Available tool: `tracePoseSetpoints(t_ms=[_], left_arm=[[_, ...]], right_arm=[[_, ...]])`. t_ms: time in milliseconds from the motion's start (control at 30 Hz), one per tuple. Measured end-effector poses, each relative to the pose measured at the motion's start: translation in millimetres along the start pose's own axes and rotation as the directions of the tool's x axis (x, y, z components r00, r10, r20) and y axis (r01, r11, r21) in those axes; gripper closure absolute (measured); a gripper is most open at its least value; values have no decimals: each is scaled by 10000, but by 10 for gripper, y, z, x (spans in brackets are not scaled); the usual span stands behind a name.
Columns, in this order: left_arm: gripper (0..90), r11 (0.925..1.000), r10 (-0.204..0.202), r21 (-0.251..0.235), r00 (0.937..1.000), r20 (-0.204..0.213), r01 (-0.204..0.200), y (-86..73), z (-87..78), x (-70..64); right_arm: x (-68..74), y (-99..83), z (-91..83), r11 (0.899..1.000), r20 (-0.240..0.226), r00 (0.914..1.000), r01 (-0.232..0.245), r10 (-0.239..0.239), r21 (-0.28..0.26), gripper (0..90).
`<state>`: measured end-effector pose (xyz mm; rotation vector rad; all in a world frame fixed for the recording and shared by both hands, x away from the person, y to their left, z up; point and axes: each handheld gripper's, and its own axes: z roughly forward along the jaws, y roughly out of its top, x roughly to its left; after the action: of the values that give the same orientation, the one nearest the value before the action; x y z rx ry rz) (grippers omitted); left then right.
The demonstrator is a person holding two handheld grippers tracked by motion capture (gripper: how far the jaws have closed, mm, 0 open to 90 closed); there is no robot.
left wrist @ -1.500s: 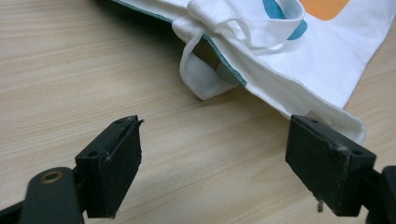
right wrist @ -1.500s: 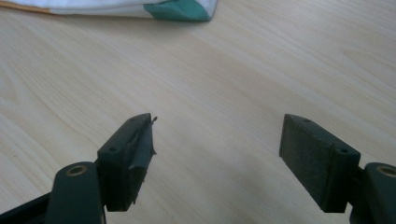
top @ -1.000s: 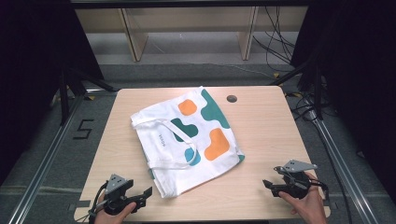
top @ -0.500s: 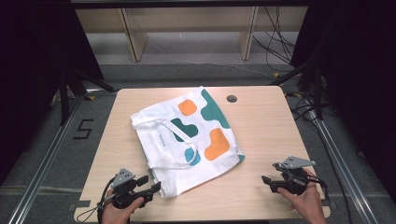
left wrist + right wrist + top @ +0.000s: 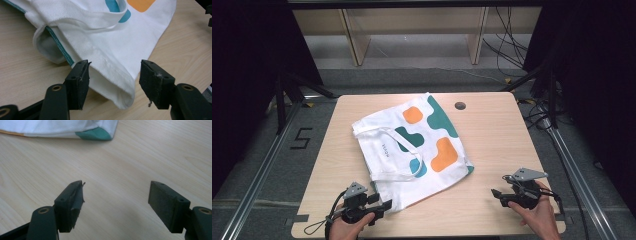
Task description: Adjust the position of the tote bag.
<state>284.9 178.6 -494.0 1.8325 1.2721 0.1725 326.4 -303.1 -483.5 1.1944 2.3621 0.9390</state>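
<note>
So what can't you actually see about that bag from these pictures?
- Small print on the bag: too small to read in the high view.
- Inside of the bag: hidden by its own cloth in the left gripper view, apart from a bit of the mouth.
- Most of the bag: cut off by the top edge in the right gripper view; just a corner shows.

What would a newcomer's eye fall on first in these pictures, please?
Probably the white tote bag with orange and teal blobs, lying flat across the middle of the wooden table. Next, the left gripper, open with the bag's near corner between its jaws, and the right gripper, open over bare wood at the table's near right.
</note>
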Motion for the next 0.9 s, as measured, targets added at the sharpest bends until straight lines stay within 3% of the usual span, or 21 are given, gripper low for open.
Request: tracePoseSetpoints(t_ms=[100,133,167,267,467,533,567,633,700,733,767,867,900], left_arm=[[397,9998,-214,27,9998,-3,214,22,41,33],[397,9998,-195,56,9998,-16,195,33,56,47],[395,9997,23,242,10000,-69,-22,49,58,76],[388,9993,-363,-28,9992,-158,362,84,115,87],[361,9968,-760,-290,9966,-323,751,116,128,140],[339,9981,-614,-77,9975,-345,612,115,157,96],[335,9991,-418,90,9985,-353,422,110,172,85],[341,9983,-477,336,9989,-17,478,74,247,18],[373,9963,-183,845,9995,270,159,28,306,-39],[441,9952,-231,972,9960,860,147,9,339,-79],[526,9935,123,1117,9954,949,-229,0,359,-103],[653,9853,989,1334,9930,639,-1067,1,383,-180],[714,9854,1084,1248,9920,642,-1157,4,380,-194]], right_arm=[[1,-7,26,9999,7,10000,47,-47,-153,291],[23,-10,17,9997,6,9997,-260,260,-41,292],[14,-8,15,9999,16,10000,-95,95,-34,292],[-15,-2,31,9997,-43,9998,192,-192,-125,292],[-8,1,20,9998,20,9998,180,-180,-60,292],[10,4,18,10000,-115,9999,-66,67,49,295],[-5,3,34,9998,-50,9998,205,-205,66,294],[7,3,43,9997,-87,9999,113,-111,239,295],[13,-1,41,9999,-117,9999,98,-97,121,297],[-5,0,51,9996,-149,9994,300,-300,-1,299],[-14,3,54,9990,-138,9989,442,-442,-39,299],[0,3,38,9998,-103,9998,190,-190,55,306],[-5,6,36,9997,-180,9996,229,-230,-19,308]])
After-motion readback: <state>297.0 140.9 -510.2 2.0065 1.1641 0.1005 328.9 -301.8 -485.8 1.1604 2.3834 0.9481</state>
